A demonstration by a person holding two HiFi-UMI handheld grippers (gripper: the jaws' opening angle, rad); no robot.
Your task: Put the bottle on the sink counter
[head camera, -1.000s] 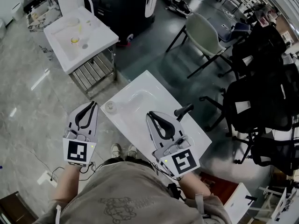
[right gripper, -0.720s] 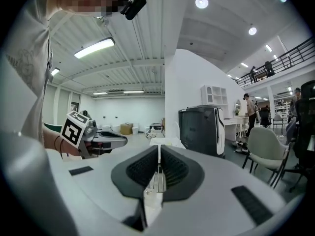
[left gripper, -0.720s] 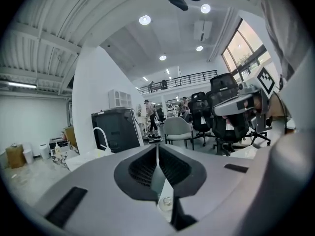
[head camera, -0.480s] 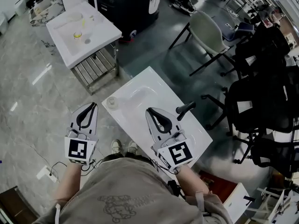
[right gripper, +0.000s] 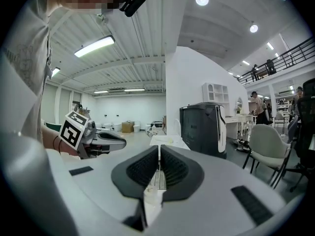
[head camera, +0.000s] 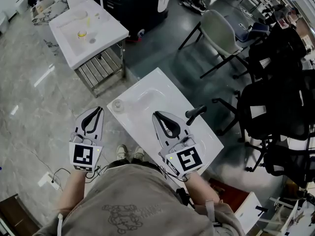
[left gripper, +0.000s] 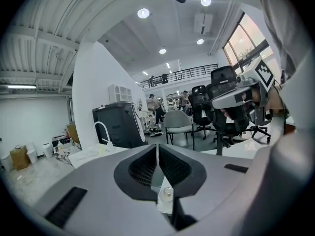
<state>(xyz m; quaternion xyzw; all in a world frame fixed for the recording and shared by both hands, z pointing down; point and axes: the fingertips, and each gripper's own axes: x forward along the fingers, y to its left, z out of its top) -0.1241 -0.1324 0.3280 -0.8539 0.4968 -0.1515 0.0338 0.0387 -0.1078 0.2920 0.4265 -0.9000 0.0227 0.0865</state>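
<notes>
Both, jaws together: left gripper [head camera: 98,110], right gripper [head camera: 157,115].

A big open lab or test hall, not a home: two white sinks [head camera: 86,33] stand free on a polished stone floor [head camera: 29,112], black office chairs [head camera: 275,107] crowd one side, a dark cabinet [head camera: 133,4] stands behind, and strip lights [right gripper: 94,46] and a railed mezzanine [right gripper: 290,53] run overhead
</notes>
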